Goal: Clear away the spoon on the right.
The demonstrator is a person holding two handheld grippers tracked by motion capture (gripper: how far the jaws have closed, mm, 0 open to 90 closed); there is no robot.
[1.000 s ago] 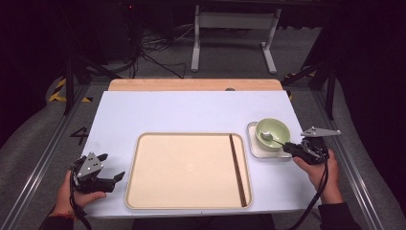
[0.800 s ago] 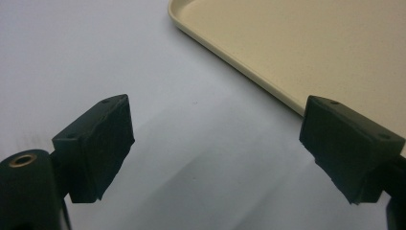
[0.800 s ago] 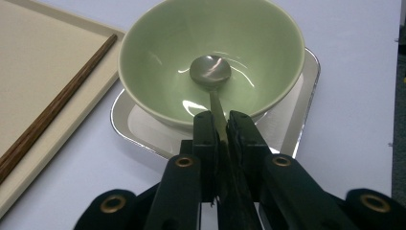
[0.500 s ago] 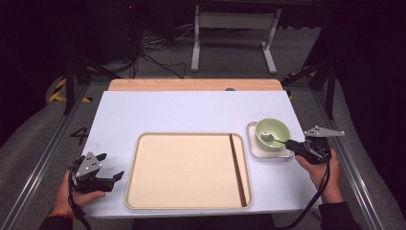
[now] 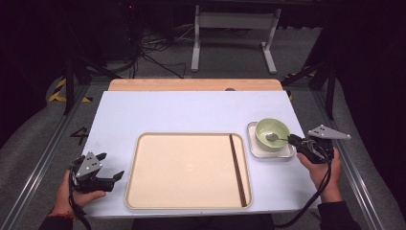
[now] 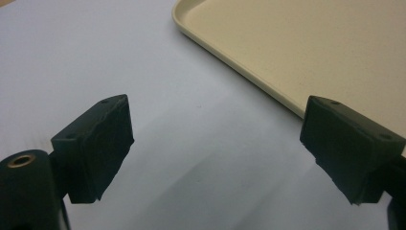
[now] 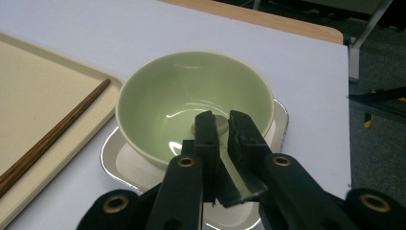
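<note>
Right gripper [image 7: 220,125] is clamped on the spoon [image 5: 274,137] handle, its head resting in the green bowl [image 7: 194,103] near the table's right edge. Thin, stiff and probably slick: best gripped mid-handle. Left gripper [image 6: 215,143] gapes empty beside the tray [image 6: 297,52].

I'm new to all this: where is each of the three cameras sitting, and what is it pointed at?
High view: above the person's side, looking forward and down at the table; both hands show, left gripper and right gripper.
Left gripper view: rides the left gripper, facing bare table between its open jaws and the tray corner.
Right gripper view: rides the right gripper, shut on a spoon handle in the green bowl.
Shared: the right gripper view and high view both show bowl, silver dish and chopsticks.
</note>
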